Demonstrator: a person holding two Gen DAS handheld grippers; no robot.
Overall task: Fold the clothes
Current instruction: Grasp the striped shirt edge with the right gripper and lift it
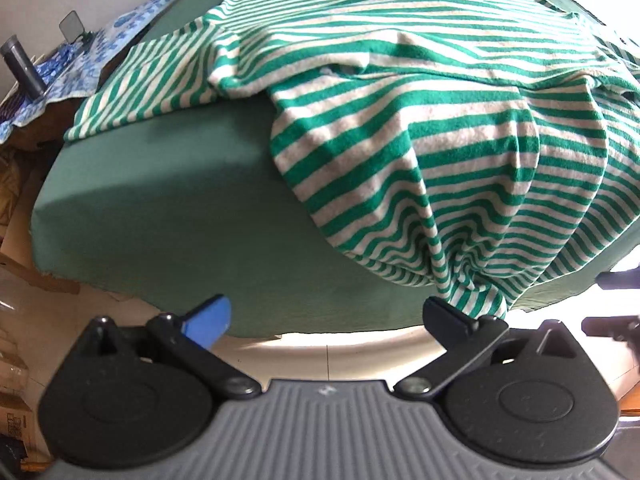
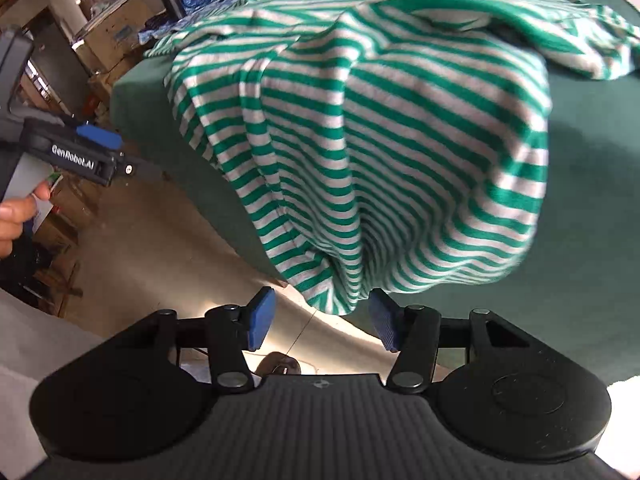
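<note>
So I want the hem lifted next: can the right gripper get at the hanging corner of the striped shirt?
Probably yes. The right gripper is open, and the striped shirt hangs its lowest corner just ahead of the fingertips, over the edge of the green table. Nothing sits between them.

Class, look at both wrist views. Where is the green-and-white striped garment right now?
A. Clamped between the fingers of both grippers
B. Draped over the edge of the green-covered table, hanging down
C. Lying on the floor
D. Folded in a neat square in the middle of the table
B: the striped garment spills over the edge of the green-covered table, while the left gripper and right gripper are both open.
</note>
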